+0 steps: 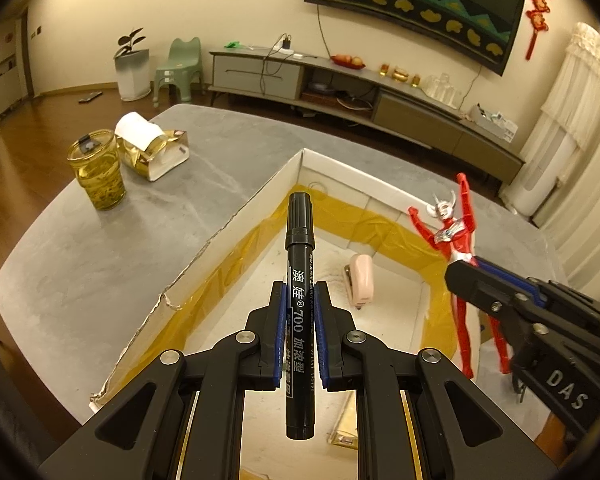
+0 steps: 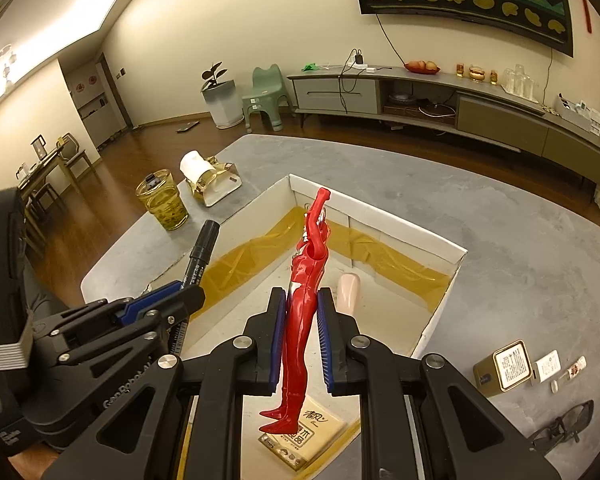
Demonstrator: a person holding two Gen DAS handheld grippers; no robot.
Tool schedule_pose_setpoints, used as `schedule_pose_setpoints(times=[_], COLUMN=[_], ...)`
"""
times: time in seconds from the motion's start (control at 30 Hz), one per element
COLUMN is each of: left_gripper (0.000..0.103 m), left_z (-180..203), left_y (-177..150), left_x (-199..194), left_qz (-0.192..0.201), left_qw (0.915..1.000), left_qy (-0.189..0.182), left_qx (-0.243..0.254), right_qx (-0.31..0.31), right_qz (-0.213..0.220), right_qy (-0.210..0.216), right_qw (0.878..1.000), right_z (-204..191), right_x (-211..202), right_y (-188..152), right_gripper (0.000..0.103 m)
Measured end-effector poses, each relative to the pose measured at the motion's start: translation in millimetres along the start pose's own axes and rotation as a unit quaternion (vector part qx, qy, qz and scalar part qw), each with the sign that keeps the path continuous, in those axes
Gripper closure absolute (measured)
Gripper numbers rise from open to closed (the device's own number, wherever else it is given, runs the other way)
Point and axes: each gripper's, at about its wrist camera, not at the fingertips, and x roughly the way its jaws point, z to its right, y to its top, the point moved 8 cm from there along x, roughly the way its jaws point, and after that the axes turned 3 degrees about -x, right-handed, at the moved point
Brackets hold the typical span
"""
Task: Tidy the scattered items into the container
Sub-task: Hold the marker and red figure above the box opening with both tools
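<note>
Left gripper [image 1: 300, 300] clamped on a black marker [image 1: 299, 280] printed "700", right gripper [image 2: 302, 312] clamped on the legs of a red toy figure [image 2: 306, 276], both held over the open white cardboard box [image 1: 236, 220] lined with yellow tape. Inside the box a pink stapler [image 1: 361, 280] and a flat yellow packet [image 2: 300, 436]; all on a grey stone-look table [image 1: 100, 260] in a living room with a wooden floor and a long TV cabinet [image 1: 380, 92]. On the table beyond the box a glass of tea [image 1: 98, 172] and a gold bag with a paper roll [image 1: 148, 148]; right of the box a small gold tin [image 2: 502, 368], a white card [image 2: 548, 366] and dark glasses [image 2: 564, 424], labels too small to read.
</note>
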Motion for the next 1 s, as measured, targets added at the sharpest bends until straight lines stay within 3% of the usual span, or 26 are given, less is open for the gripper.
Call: schedule_pose_setpoints(times=[0.3,0.83,1.0], left_gripper=[0.089,0.089,0.089], left_z=[2.5,-7.3,-13.4], left_y=[0.4,5.3,2.7], left_x=[2.2,9.0,16.5], left_qz=[-0.004,-0.008,-0.031], left_qw=[1.0000,0.9998,0.9990], left_qy=[-0.001,0.008,-0.008], left_qx=[-0.002,-0.014,-0.032], right_qx=[0.037,0.032,0.031], right_qz=[-0.017,-0.034,-0.038], right_qy=[0.048,0.059,0.058], right_qw=[0.998,0.997,0.997], right_z=[-0.7,-11.5,-11.1], right_x=[6.4,18.9,21.9], right_y=[1.3,-0.8,-2.5], right_gripper=[0.086,0.086,0.086])
